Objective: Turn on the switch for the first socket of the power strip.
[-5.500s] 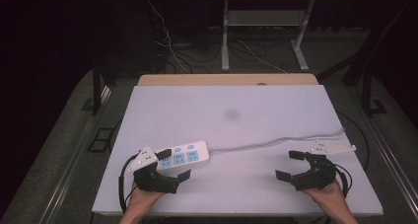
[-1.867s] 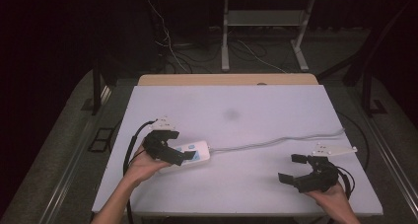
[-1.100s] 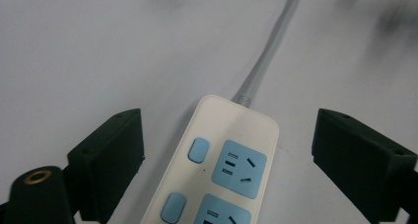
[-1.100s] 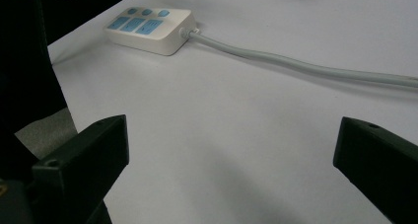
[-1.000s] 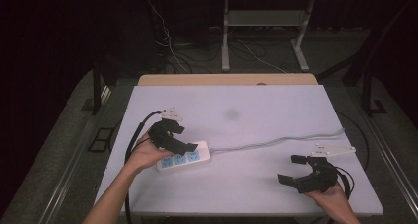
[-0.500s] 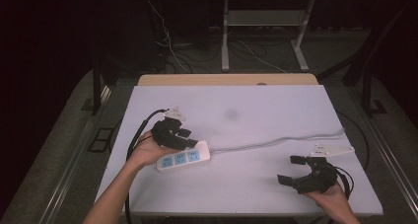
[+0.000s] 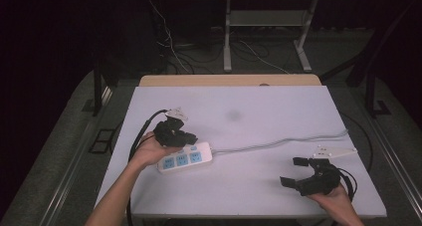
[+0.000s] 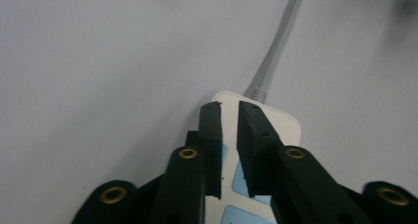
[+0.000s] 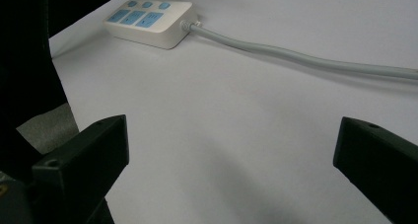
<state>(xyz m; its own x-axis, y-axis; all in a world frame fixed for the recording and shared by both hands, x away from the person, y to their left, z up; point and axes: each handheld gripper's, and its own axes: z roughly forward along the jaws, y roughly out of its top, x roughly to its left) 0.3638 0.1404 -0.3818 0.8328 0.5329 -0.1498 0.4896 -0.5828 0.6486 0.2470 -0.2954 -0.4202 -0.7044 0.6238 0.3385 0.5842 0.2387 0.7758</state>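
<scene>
We count 1 power strip (image 7: 185, 158), white w/ blue socket faces, lying flat on the white table (image 7: 278, 106) toward its left-front part. From the right gripper view we count 3 round blue buttons & 3 blue socket panels on its top. 1 grey cord (image 7: 278, 144) leaves its right end & runs across the table to the right edge.

We see 2 grippers. Left gripper (image 7: 189, 136) sits just above the strip's far edge, near the cord end; in the left gripper view its jaws are nearly closed, only a thin slit between them, tips over the strip's corner, nothing clamped. Right gripper (image 7: 294, 171) is near the front-right of the table, well apart from the strip, jaws spread wide, holding nothing, over bare tabletop.
</scene>
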